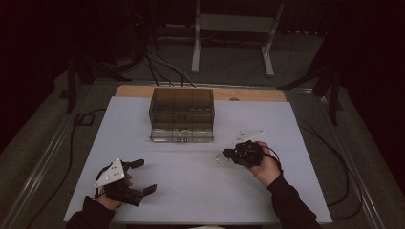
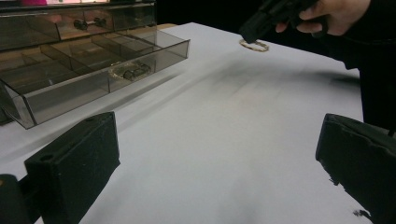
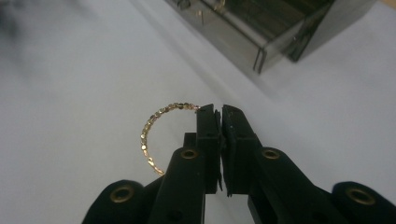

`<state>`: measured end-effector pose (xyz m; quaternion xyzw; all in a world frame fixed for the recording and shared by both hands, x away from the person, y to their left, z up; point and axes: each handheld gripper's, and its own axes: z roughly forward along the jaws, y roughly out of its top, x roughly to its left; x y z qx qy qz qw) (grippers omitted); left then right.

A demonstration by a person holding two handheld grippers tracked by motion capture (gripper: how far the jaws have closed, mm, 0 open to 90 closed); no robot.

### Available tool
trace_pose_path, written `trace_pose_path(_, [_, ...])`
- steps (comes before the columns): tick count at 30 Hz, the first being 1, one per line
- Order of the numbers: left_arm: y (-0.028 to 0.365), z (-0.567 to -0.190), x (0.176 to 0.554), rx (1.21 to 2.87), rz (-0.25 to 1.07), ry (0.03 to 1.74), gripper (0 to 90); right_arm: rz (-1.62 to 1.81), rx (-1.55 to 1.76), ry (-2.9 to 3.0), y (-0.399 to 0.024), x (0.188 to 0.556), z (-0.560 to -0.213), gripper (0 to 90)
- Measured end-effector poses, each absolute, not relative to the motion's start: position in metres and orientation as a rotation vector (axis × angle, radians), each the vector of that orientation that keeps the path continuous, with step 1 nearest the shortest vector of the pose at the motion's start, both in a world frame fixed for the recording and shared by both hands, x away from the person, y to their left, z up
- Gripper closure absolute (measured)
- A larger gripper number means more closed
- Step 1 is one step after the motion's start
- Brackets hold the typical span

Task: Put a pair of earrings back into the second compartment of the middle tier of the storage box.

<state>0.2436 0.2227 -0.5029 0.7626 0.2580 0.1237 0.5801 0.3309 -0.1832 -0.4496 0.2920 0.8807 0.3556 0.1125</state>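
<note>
Between my right gripper's (image 3: 220, 112) closed jaws I have a gold bracelet (image 3: 154, 126) pinched by its rim, just above the white table (image 1: 191, 181). Near it stands the smoky drawer box (image 1: 181, 114). My left gripper (image 1: 143, 176) rests wide open, holding nothing.

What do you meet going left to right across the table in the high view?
Left gripper, jaws open, near the front left → smoky clear drawer box at the back middle → beaded gold bracelet → right gripper, shut on the bracelet, and the hand holding it.
</note>
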Motion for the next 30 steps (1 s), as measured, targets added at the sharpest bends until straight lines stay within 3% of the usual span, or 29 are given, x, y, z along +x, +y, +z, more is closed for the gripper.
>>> trace_pose_path(21, [0.223, -0.503, 0.243, 1.791, 0.29, 0.596, 0.4, 1.098, 0.879, 2.544, -0.121, 0.384, -0.429, 86.5])
trace_pose_path(30, [0.223, -0.503, 0.243, 1.781, 0.291, 0.601, 0.4, 1.091, 0.933, 2.548, -0.1, 0.406, -0.438, 86.4])
